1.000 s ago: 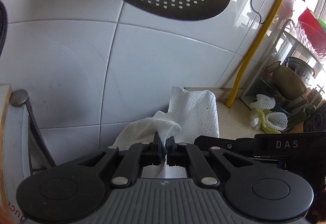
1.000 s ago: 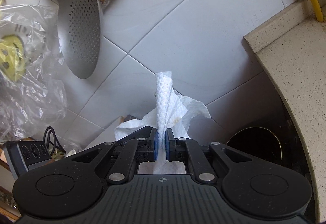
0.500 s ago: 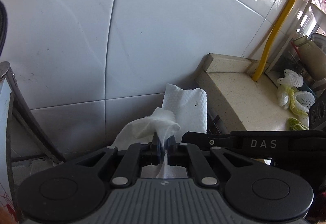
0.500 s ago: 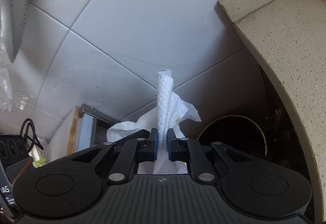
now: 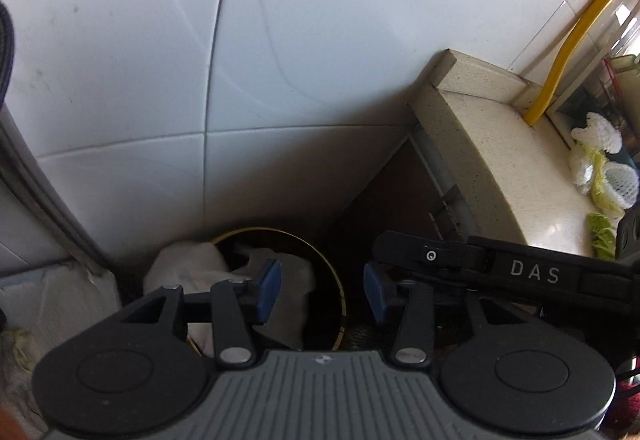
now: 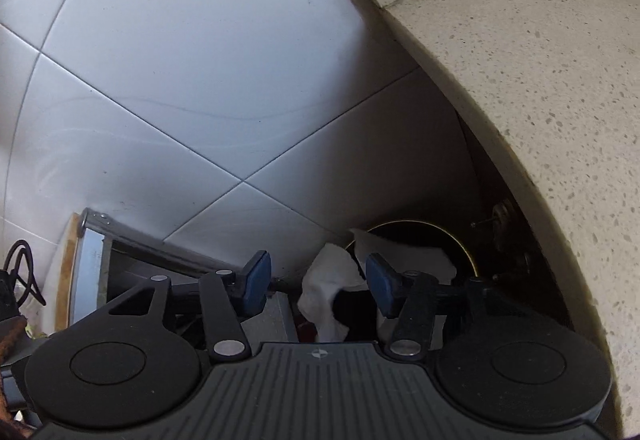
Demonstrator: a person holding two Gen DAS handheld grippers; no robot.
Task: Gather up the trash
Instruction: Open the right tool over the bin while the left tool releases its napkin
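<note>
A dark round bin (image 5: 332,260) with a thin gold rim stands on the floor against the tiled wall, below the counter end. White paper towels (image 5: 192,264) lie in and over its left rim; they also show in the right wrist view (image 6: 332,280), draped over the bin (image 6: 460,244). My left gripper (image 5: 322,290) is open and empty above the bin. My right gripper (image 6: 318,280) is open and empty above the towels. The right gripper's black body (image 5: 500,268) crosses the left wrist view.
A speckled beige counter (image 5: 496,144) (image 6: 540,60) overhangs the bin on the right, with a yellow pipe (image 5: 580,40) and foam fruit nets (image 5: 600,160) at its back. White wall tiles (image 5: 280,40) lie ahead. A metal-framed stand (image 6: 96,252) sits left.
Both grippers moved down toward the bin and opened. The paper towels they held have dropped into and over the bin's rim.
</note>
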